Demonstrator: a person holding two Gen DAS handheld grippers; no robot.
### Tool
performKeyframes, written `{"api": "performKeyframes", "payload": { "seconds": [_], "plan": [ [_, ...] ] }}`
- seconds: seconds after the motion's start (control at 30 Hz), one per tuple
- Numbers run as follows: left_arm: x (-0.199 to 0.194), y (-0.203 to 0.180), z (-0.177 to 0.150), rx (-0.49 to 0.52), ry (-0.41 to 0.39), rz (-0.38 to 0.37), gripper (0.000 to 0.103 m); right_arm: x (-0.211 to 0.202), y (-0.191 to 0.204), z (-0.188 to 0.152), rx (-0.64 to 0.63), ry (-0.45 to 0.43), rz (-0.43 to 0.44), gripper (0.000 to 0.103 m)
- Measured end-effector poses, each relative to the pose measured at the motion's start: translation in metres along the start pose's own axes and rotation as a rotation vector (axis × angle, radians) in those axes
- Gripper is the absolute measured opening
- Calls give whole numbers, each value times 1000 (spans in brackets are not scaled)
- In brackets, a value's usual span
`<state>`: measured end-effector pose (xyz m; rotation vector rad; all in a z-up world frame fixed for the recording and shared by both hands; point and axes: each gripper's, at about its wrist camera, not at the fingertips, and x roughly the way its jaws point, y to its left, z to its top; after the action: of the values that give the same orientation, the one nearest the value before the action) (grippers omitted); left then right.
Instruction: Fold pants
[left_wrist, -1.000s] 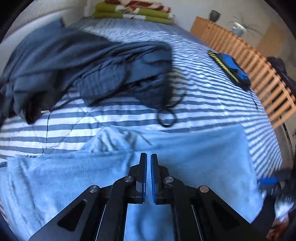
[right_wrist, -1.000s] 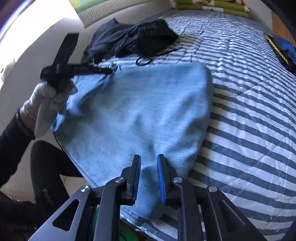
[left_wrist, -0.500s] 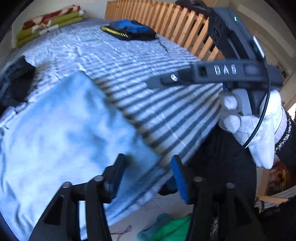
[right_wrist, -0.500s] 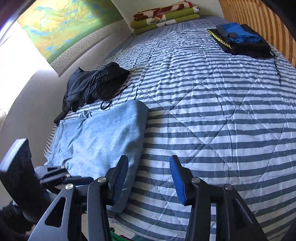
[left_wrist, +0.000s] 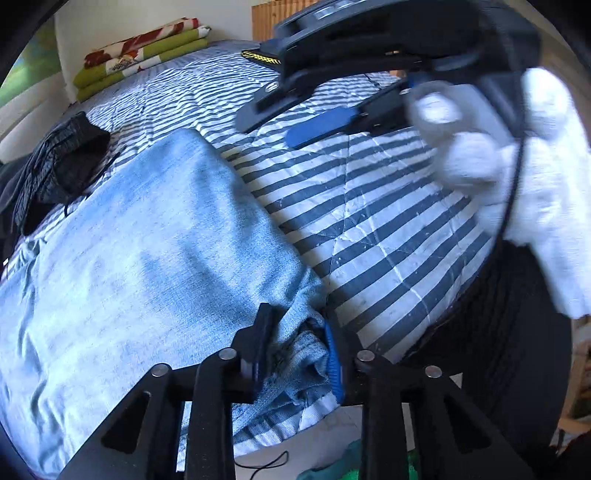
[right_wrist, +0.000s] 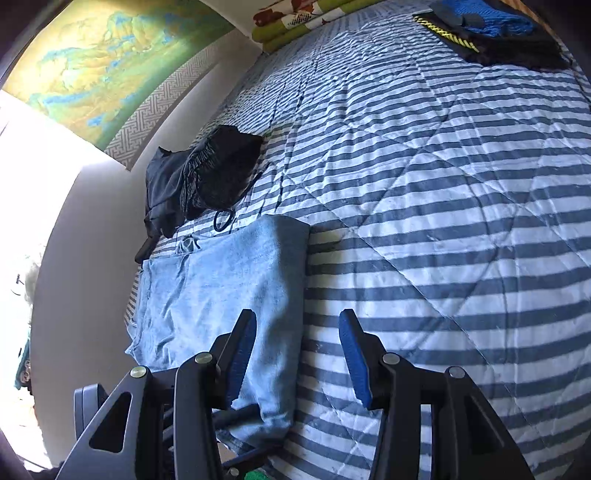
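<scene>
The light blue pants (left_wrist: 155, 266) are lying folded across the striped bedcover (left_wrist: 369, 206), filling the left and centre of the left wrist view and running down to the bed's near edge at the bottom. The left gripper (left_wrist: 297, 341) is sitting at bottom centre of that view with its jaws closing, a bunched corner of the pants' hem lying between the two pads; the cloth is touching both pads. In the upper right of the same view, a white-gloved hand (left_wrist: 524, 177) is holding the right gripper (left_wrist: 288, 122) above the bedcover, blurred, with its fingers apart. In the right wrist view the right gripper (right_wrist: 297, 354) is standing partly open at bottom centre, gripping nothing; the pants (right_wrist: 229, 288) are lying in the lower left with their long folded edge showing in the gap between the fingers. A dark heap of clothes (right_wrist: 199, 181) is resting beyond the pants at centre left, and a blue and black bundle (right_wrist: 495, 29) is lying at upper right.
</scene>
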<state>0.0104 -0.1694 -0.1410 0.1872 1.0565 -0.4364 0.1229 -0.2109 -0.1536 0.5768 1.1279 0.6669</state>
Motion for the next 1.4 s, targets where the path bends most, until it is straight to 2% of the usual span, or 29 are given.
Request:
{"api": "performKeyframes", "payload": {
  "seconds": [0.13,0.27,0.33,0.37,0.4,0.43,0.5,0.57,0.63,0.73,0.9,1.03,1.2,1.4],
  "plan": [
    [-19,21,2,-121,-38,-95,17,39,10,20,-37,69,-15,43],
    [-39,32,6,-155,-89,-139,17,74,-3,36,68,142,21,43],
    [-45,35,7,-160,-111,-149,17,81,-10,41,142,127,84,42],
    [-47,37,7,-171,-118,-157,17,82,-12,44,172,126,94,38],
    [-48,40,7,-189,-121,-174,17,82,-14,46,205,130,98,23],
    [-51,43,6,-205,-129,-194,17,77,-13,47,231,118,131,13],
    [-57,45,4,-198,-156,-218,17,55,-2,49,220,45,202,10],
    [-56,48,1,-212,-149,-241,16,48,15,50,145,15,144,9],
    [-61,53,-3,-226,-164,-260,16,54,18,50,155,56,60,9],
    [-90,69,-12,-275,-239,-303,16,44,22,50,231,44,72,8],
    [-142,112,-35,-347,-357,-324,16,23,82,59,180,-2,15,8],
    [-176,151,-68,-424,-437,-322,16,31,159,68,87,-9,-2,8],
    [-215,207,-118,-547,-540,-278,16,66,251,69,-37,18,-17,8],
    [-242,280,-184,-721,-622,-179,16,141,346,61,-195,100,-33,8]
  ]
}}
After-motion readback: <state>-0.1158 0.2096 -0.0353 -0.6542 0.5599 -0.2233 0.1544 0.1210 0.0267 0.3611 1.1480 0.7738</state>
